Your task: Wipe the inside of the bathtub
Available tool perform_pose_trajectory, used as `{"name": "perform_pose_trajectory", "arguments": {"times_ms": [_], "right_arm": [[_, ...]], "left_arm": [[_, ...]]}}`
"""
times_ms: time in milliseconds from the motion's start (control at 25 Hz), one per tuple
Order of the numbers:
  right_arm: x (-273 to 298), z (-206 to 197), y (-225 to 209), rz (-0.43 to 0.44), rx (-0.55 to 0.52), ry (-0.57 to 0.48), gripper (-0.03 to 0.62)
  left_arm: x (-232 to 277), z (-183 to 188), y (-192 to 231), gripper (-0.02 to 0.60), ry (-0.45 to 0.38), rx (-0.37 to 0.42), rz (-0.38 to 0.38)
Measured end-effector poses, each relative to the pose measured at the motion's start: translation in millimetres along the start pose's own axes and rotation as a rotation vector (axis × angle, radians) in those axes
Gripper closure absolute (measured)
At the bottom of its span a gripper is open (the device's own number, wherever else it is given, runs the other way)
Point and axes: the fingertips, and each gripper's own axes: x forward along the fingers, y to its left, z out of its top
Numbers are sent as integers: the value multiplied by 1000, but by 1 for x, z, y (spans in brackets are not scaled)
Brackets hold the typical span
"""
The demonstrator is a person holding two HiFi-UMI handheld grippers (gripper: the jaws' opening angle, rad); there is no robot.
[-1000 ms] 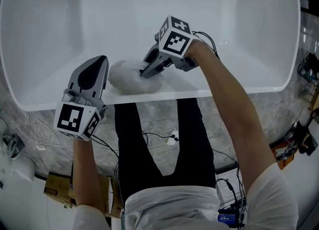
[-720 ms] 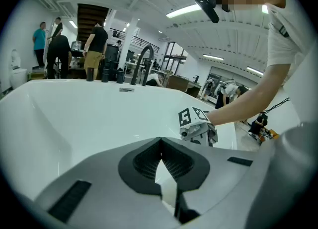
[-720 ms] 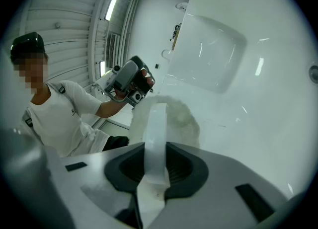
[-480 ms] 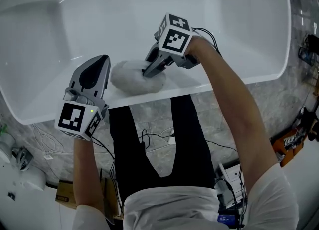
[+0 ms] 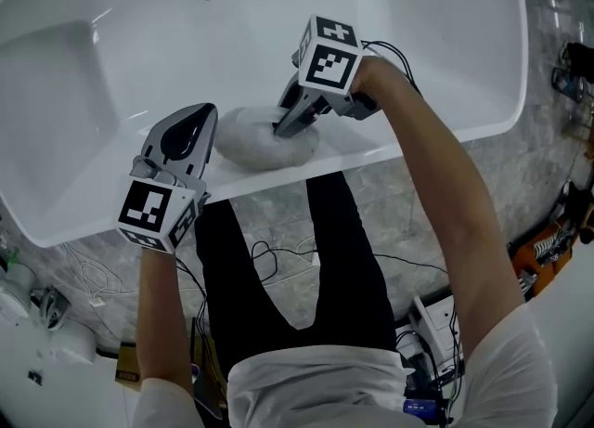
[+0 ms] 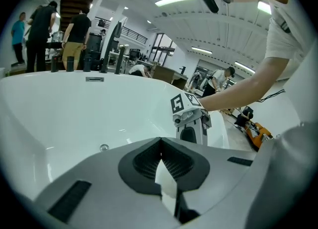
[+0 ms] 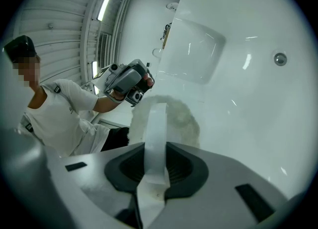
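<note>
1. While the right gripper (image 5: 281, 129) presses the fluffy pad (image 5: 246, 143) against the bathtub (image 5: 408, 64) at its near edge, the left gripper (image 5: 206, 110) waits just beside it. Wiping looks barely begun.
2. Left gripper view: jaws pressed together, empty.
3. Only the right gripper view shows the jaws pinching the pad's strap (image 7: 155, 123). The next move is probably a sweep down the inner wall.

left gripper (image 5: 202, 113): fingers together, empty | right gripper (image 5: 283, 126): fingers clamped on strap (image 7: 155, 138), arm extended
</note>
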Motion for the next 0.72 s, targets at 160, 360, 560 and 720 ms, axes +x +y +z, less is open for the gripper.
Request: {"name": "perform_pose_trajectory", "arguments": {"times_ms": [160,360,560,720], "right_arm": [[-13,-13,0,-46,25,8,500],[-28,-30,3,-46,38,-16,500],[-46,-44,7,-68,49,-68,500],[-62,-59,9,-91,61,-107,499]], "left_arm": [[12,6,-14,569,4,11,-27],[33,15,-32,569,6,29,-59],[49,22,-50,569,12,47,-85],[64,28,-67,569,17,62,-114]]}}
